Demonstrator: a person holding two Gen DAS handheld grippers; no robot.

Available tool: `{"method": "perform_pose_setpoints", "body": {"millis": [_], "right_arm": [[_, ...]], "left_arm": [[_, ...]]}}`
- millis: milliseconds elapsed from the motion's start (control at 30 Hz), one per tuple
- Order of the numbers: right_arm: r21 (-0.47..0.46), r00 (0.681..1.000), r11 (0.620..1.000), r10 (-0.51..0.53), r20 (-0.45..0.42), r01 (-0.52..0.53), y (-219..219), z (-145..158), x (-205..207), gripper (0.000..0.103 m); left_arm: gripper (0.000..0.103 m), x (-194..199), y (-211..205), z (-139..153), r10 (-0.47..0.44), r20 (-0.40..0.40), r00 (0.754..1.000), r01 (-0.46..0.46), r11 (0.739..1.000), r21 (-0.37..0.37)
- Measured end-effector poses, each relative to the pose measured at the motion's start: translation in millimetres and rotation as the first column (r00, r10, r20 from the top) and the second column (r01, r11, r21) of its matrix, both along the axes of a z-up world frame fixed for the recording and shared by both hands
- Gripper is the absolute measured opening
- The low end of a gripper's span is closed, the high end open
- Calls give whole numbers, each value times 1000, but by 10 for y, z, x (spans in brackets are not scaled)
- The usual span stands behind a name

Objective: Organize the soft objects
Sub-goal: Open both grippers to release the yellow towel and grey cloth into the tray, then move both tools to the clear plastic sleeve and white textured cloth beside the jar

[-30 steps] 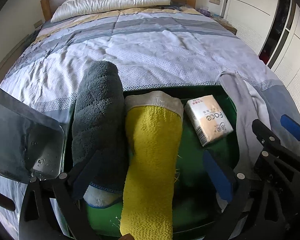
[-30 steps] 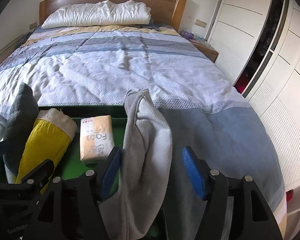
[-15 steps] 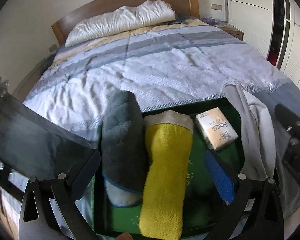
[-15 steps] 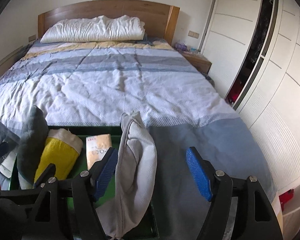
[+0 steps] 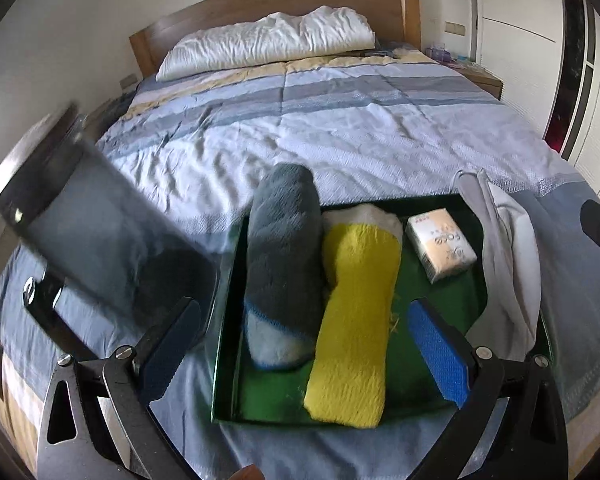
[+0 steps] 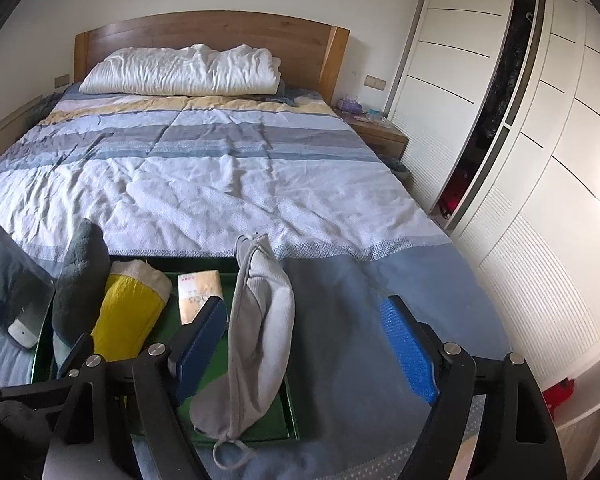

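A green tray (image 5: pixel 432 292) lies on the bed and holds a rolled grey towel (image 5: pixel 284 256), a rolled yellow towel (image 5: pixel 356 320) and a tissue pack (image 5: pixel 440 248). A light grey cloth pouch (image 5: pixel 504 256) leans on the tray's right rim. My left gripper (image 5: pixel 304 352) is open and empty, raised above the tray's near edge. My right gripper (image 6: pixel 304 352) is open and empty, above the grey pouch (image 6: pixel 256 328) and the tray's right side (image 6: pixel 288 420).
A dark blurred panel with a metal-rimmed object (image 5: pixel 80 232) stands left of the tray. The striped quilt (image 6: pixel 204 168) covers the bed, with a white pillow (image 6: pixel 180 72) at the headboard. White wardrobes (image 6: pixel 520 160) and a nightstand (image 6: pixel 380 132) stand on the right.
Both grippers have pulled back and up from the tray, so the towels, tissue pack and pouch look smaller and farther. Both stay open. The dark panel at left has shifted in view.
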State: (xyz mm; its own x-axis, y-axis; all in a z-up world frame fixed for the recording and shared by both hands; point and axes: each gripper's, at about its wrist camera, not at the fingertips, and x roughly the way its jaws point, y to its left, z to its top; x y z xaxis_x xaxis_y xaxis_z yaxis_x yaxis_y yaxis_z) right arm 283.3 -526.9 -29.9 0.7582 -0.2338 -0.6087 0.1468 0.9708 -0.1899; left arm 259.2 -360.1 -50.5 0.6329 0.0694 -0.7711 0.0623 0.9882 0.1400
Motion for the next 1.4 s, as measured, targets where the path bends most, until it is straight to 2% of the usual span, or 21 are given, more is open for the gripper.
{"method": "perform_pose_setpoints", "body": {"millis": [200,400,500,633,733,800,967,1067,1133,1400], "right_arm": [[11,1000,1000,20,-16,-20,125,22,-149,80],[-1,997,997,74,-36,-74,377,54,-625,80],[16,990,991,133,-44,-133,640,71,-977,81],[58,974,975,220,-61,-217,1077,31,-1414,81],[91,957,957,281,-75,-274,1427,-24,-1649,81],[106,946,946,314,-81,-305,1638,-68,-1745,81],[154,914,916,388,-118,-369,2323,-311,-1839,81],[190,907,910,396,-144,-367,2639,-478,-1738,81],[210,907,913,386,-169,-350,2812,-604,-1636,81],[218,901,927,355,-248,-305,3080,-871,-1156,81]], "left_arm": [[101,-354,308,79,24,-28,999,-26,997,-75],[101,-951,896,311,-11,-88,996,-7,979,-204],[101,-1280,1329,392,3,-75,997,-17,980,-197],[101,-1700,2074,365,69,-85,994,-82,984,-157],[101,-1984,2637,258,126,-89,988,-139,979,-149],[101,-2167,2971,100,163,-82,983,-171,980,-105],[101,-2389,3428,-412,190,-148,971,-202,977,-70],[101,-2399,3553,-628,198,-178,964,-211,976,-57],[101,-2393,3608,-755,187,-208,960,-207,975,-76],[101,-2283,3654,-999,175,-254,951,-207,973,-104]]}}
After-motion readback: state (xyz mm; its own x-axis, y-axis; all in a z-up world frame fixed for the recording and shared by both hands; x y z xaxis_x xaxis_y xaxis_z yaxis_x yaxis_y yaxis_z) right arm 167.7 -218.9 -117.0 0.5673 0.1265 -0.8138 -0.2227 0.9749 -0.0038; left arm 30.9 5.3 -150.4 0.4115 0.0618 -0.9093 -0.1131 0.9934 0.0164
